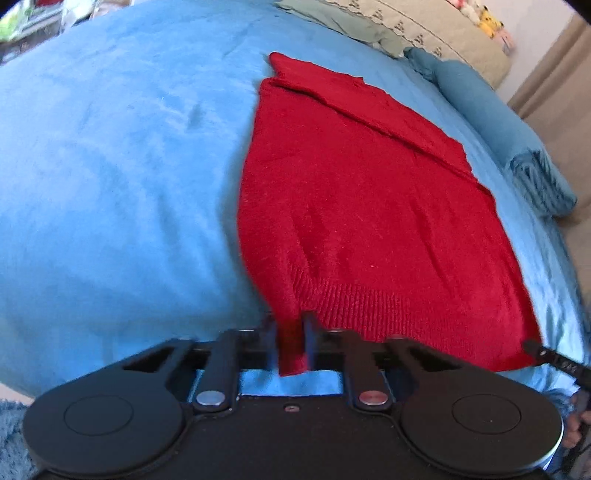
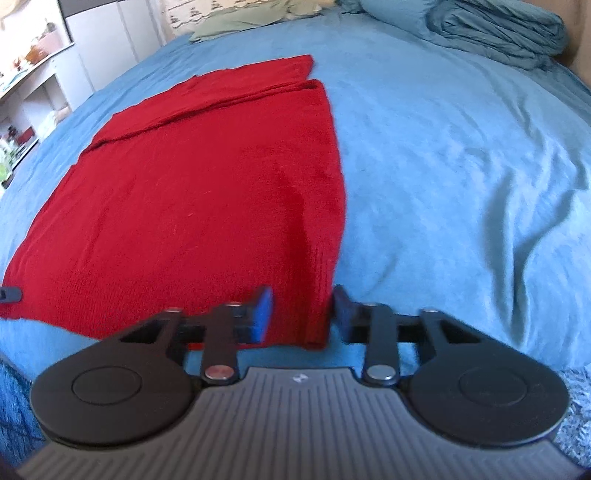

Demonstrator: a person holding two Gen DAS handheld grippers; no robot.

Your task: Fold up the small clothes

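Here, left gripper [image 1: 290, 341]: jaws drawn close together, pinching the near left corner of the red knit sweater [image 1: 369, 221] at its ribbed hem; a tongue of red cloth hangs down between the fingers.
Right gripper [image 2: 301, 314]: jaws spread part-way, with the near right corner of the red knit sweater [image 2: 192, 199] lying between the blue pads [image 2: 262, 314]; the cloth does not fill the gap and the right-hand pad looks just clear of it, so no grip shows.
Gripper pose: both are held low at the near edge of the bed, fingers pointing along the garment towards its far end; each gripper's tip peeps into the other's view at the hem's opposite corner.
Sweater: spread flat on the blue bedspread [image 1: 110, 184], ribbed hem nearest, with a folded-over strip running across its far end.
Bed's far end: a rolled teal blanket [image 1: 509, 136] lies beside the sweater, apart from it, and an olive-green cloth [image 1: 343, 22] lies beyond.
Containers: white shelves [image 2: 33, 85] stand left of the bed, holding small items too blurred to name.
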